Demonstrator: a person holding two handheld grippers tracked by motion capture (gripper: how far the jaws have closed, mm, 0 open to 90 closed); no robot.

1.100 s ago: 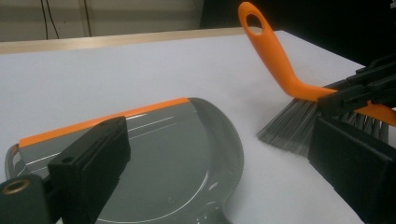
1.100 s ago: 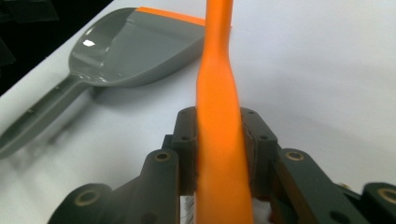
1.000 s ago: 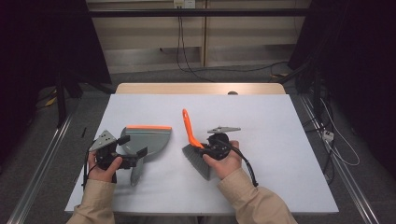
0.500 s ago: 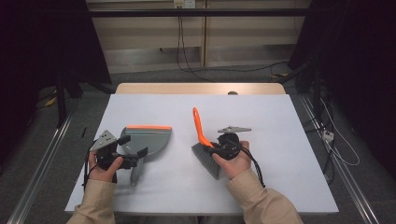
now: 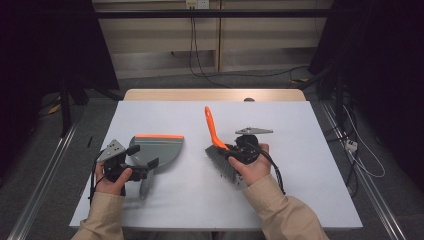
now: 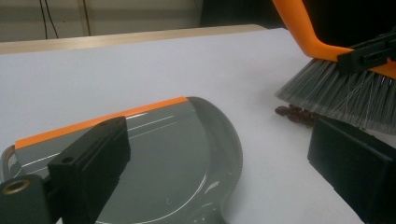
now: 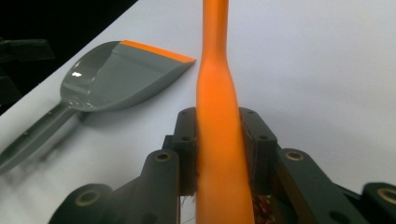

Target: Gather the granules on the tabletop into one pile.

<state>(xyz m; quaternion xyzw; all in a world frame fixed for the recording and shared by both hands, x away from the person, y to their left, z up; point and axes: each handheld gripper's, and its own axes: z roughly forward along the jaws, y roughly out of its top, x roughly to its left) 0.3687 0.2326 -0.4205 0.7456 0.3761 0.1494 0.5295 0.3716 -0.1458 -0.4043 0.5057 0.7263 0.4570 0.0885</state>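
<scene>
I'm clamping the right gripper [image 7: 219,154] on the orange brush [image 5: 216,141] mid-tabletop, while my left gripper [image 5: 142,167] is sitting released over the dustpan [image 5: 155,148] near the left edge.

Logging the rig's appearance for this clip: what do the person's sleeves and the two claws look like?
Both forearms wear tan long sleeves. The left claw and the right claw are black, each topped by a grey three-cornered plate, and a black cable trails from the right one. Seen close, the jaws are blocky black pieces joined with round brass-coloured fittings.
</scene>
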